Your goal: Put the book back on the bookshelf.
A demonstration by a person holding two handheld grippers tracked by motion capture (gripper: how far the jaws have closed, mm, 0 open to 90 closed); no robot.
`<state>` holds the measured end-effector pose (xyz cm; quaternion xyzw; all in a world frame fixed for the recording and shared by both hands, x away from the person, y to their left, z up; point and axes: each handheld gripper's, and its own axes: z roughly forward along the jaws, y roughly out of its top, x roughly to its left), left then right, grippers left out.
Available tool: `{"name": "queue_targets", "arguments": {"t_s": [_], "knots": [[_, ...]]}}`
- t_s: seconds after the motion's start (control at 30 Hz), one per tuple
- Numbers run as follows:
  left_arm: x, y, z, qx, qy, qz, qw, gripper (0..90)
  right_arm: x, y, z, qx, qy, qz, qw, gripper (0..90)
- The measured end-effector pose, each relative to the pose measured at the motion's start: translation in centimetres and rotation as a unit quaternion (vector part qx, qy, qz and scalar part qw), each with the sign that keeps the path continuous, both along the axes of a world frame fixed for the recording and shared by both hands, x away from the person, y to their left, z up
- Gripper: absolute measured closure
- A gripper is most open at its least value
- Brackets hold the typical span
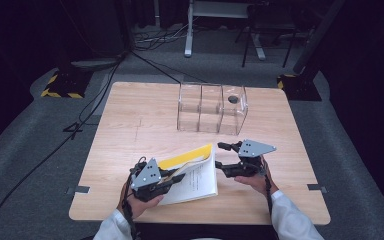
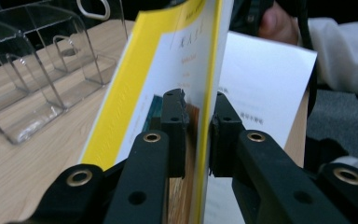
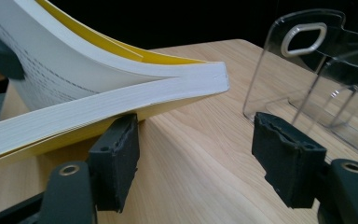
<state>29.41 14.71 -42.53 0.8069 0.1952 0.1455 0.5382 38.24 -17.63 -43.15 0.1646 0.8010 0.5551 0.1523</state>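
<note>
Book (image 1: 196, 175), one; tools, two; clear organizer (image 1: 211, 107), one

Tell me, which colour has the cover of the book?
Yellow; the book cover shows best in the left gripper view.

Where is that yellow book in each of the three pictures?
High view: the yellow book lies low at centre, between the two grippers.
Left gripper view: its cover stands upright in the middle, between the black fingers.
Right gripper view: it fills the upper left, pages bowed.
Shared landmark: the clear plastic organizer on the wooden table.
</note>
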Motion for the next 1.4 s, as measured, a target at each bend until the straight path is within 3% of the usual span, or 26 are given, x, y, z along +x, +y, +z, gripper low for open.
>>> {"name": "queue_targets", "arguments": {"t_s": [0.17,0.27,0.4,0.47,0.57,0.67,0.8,0.83,0.87,0.93,1.03,1.13,1.17,1.4], "knots": [[-0.5,1.1,-0.5,-0.008,0.014,0.008,0.9998,74.2,-0.3,1.1,0.6,0.005,-0.005,0.014,0.9999,32.8],[-0.6,1.3,-1.1,0.001,0.024,0.009,0.9997,67.7,-0.4,1.8,0.8,0.000,-0.008,0.013,0.9999,32.8],[-0.6,1.5,-1.9,0.012,0.022,0.023,0.9994,60.5,-0.4,2.7,0.8,-0.005,-0.010,0.019,0.9997,32.8],[-0.8,1.5,-2.0,0.018,0.007,0.021,0.9996,68.2,-0.4,3.0,0.5,-0.007,-0.008,0.021,0.9997,32.8],[-0.4,1.9,-1.7,0.001,0.011,0.027,0.9996,81.1,0.1,3.0,-0.1,0.000,0.010,0.028,0.9996,32.6],[0.0,2.1,-1.9,-0.014,0.025,0.021,0.9994,84.0,0.6,2.9,-1.0,0.012,0.033,0.030,0.9989,32.4],[0.2,1.9,-2.1,-0.015,0.030,0.008,0.9994,84.4,0.9,3.5,-2.0,-0.002,0.050,0.035,0.9981,30.8],[0.3,1.9,-2.1,-0.025,0.033,-0.001,0.9991,84.4,0.8,4.2,-2.6,-0.016,0.056,0.037,0.9976,30.0],[0.5,1.9,-2.0,-0.031,0.033,-0.007,0.9989,84.4,0.9,4.3,-2.7,-0.015,0.058,0.040,0.9974,30.0],[0.7,1.6,-1.7,-0.051,0.034,-0.016,0.9980,84.3,0.7,4.2,-2.3,-0.007,0.040,0.030,0.9987,30.0],[1.3,0.5,-0.9,-0.062,0.022,-0.031,0.9974,84.3,0.2,3.0,-0.8,0.011,0.014,0.015,0.9997,30.0],[1.9,-0.4,-0.5,-0.070,0.018,-0.043,0.9965,84.2,0.0,1.8,0.1,0.031,0.008,0.007,0.9995,30.0],[2.4,-1.6,-0.3,-0.077,0.011,-0.054,0.9955,84.2,-0.2,0.5,0.9,0.052,0.000,-0.004,0.9986,30.0],[3.4,-4.1,-0.1,-0.095,0.003,-0.082,0.9921,83.4,-0.6,-1.8,2.1,0.077,-0.021,-0.025,0.9965,33.8]]}}
